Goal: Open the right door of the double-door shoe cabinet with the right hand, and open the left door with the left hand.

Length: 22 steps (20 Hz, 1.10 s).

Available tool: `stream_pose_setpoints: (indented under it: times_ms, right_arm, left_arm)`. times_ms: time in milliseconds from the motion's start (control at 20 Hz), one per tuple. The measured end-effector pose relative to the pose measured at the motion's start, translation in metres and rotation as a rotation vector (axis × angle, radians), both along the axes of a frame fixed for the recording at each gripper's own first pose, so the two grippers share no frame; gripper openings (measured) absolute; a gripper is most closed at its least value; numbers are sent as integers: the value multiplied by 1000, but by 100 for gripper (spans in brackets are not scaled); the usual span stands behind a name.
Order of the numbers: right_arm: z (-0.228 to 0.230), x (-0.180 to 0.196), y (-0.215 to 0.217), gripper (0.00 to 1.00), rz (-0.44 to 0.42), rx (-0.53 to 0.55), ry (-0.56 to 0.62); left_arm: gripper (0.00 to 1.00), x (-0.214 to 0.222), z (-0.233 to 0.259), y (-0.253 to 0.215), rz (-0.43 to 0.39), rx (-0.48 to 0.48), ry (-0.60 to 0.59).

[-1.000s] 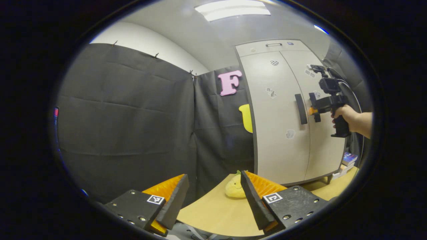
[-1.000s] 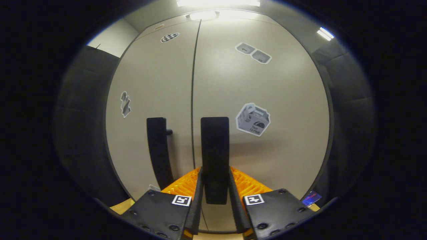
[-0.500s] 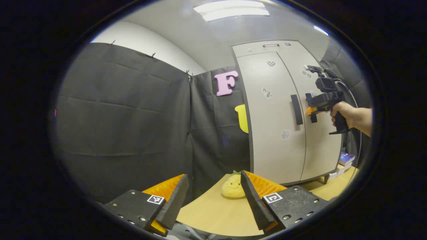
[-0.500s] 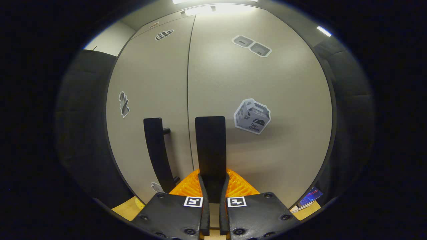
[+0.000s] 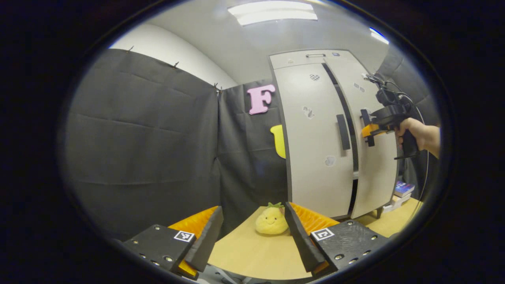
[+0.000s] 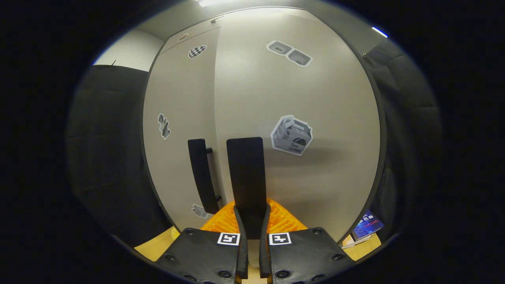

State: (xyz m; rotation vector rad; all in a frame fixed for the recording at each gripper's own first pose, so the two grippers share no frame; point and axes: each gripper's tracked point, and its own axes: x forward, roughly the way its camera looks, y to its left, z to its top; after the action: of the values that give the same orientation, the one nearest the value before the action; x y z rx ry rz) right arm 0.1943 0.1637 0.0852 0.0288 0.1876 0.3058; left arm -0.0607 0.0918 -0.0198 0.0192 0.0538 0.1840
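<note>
The beige shoe cabinet (image 5: 311, 138) stands at the right in the left gripper view. Its right door (image 5: 376, 157) is swung out a little, with a dark gap beside the left door (image 5: 315, 157). My right gripper (image 6: 251, 221) is shut on the right door's black handle (image 6: 246, 173); in the left gripper view a hand (image 5: 410, 130) holds that gripper (image 5: 369, 130) at the handle. The left door's black handle (image 5: 343, 131) is free and also seen as the left handle (image 6: 202, 173). My left gripper (image 5: 252, 236) hangs open, well away from the cabinet, nothing between its fingers.
A yellow plush toy (image 5: 270, 221) lies on the wooden table (image 5: 252, 256) ahead of the left gripper. Books (image 5: 403, 189) are stacked right of the cabinet's foot. Black cloth walls stand at left and behind.
The right gripper closed on the right door's handle, then pulled the door out, opening a dark gap between the doors. The left gripper stayed open and barely shifted.
</note>
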Motion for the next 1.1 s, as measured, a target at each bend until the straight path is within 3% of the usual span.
stream_pose_setpoints:
  times_ms: [50, 400, 550, 650, 800, 1100]
  right_arm:
    - [0, -5, -2, 10, 9, -4, 2]
    - [3, -47, -30, 12, 72, -5, 26]
    - [6, -61, -45, 16, 79, 12, 22]
    - [7, -71, -53, 9, 89, 10, 21]
    - [8, -87, -73, 16, 102, 12, 22]
    - [10, -109, -114, 12, 105, 23, 31]
  left_arm:
    - [92, 2, 2, -5, -13, -3, -1]
    - [91, 19, 9, -49, -112, 4, -20]
    - [92, 25, 11, -65, -145, 10, -19]
    - [92, 30, 10, -75, -165, 5, -16]
    - [91, 42, 11, -93, -191, -9, -17]
    - [92, 56, 16, -138, -271, -16, -26]
